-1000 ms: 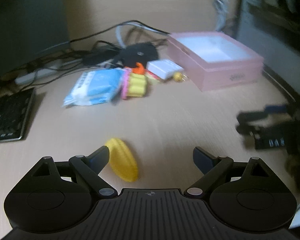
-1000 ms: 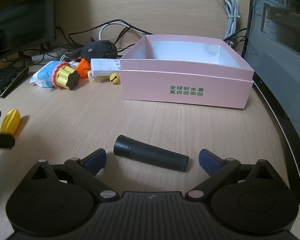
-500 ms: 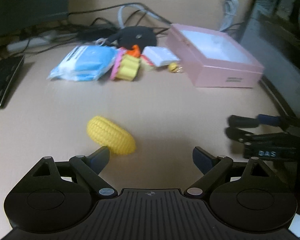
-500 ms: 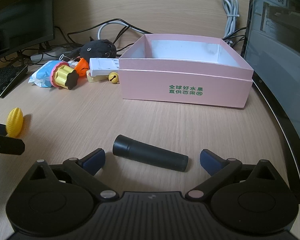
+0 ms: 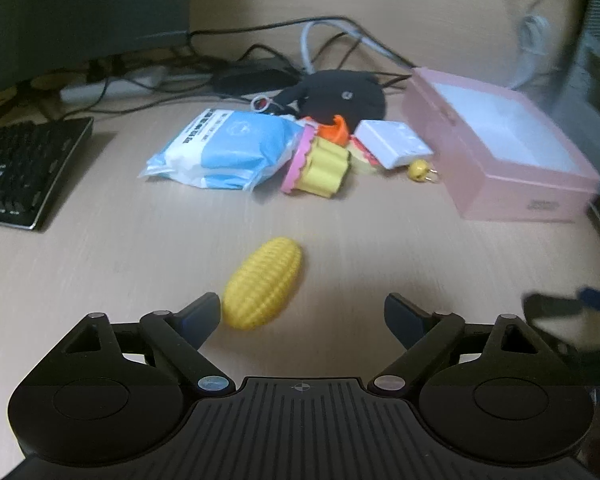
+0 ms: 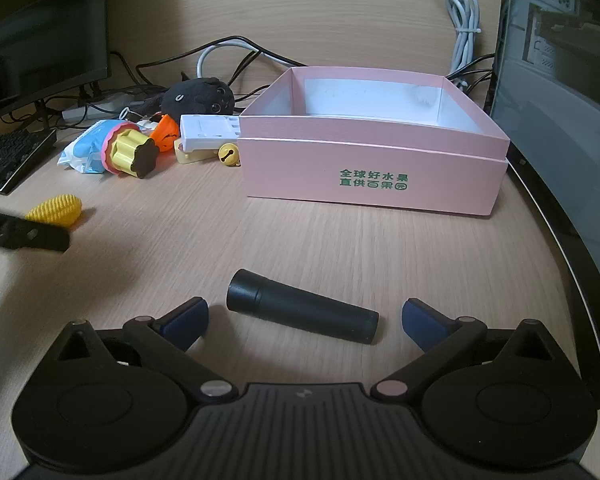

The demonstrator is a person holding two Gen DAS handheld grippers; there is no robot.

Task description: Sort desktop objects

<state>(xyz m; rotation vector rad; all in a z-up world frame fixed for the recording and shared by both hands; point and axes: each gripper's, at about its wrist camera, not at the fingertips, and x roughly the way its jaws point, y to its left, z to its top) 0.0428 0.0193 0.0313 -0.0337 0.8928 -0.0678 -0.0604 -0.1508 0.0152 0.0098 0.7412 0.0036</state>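
Desk (image 6: 340, 248) light wood-grain; monitor (image 6: 40, 32) rear-left, cables (image 6: 228, 52) behind.

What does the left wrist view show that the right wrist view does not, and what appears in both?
Only the left wrist view shows the left tongs, open, with the yellow corn toy just ahead, against one tip.

Only the right wrist view shows the black cylinder lying between the open right tongs, and green lettering on the pink box.

Both show the corn toy, pink box, blue tissue pack, yellow cupcake toy, black plush and keyboard.
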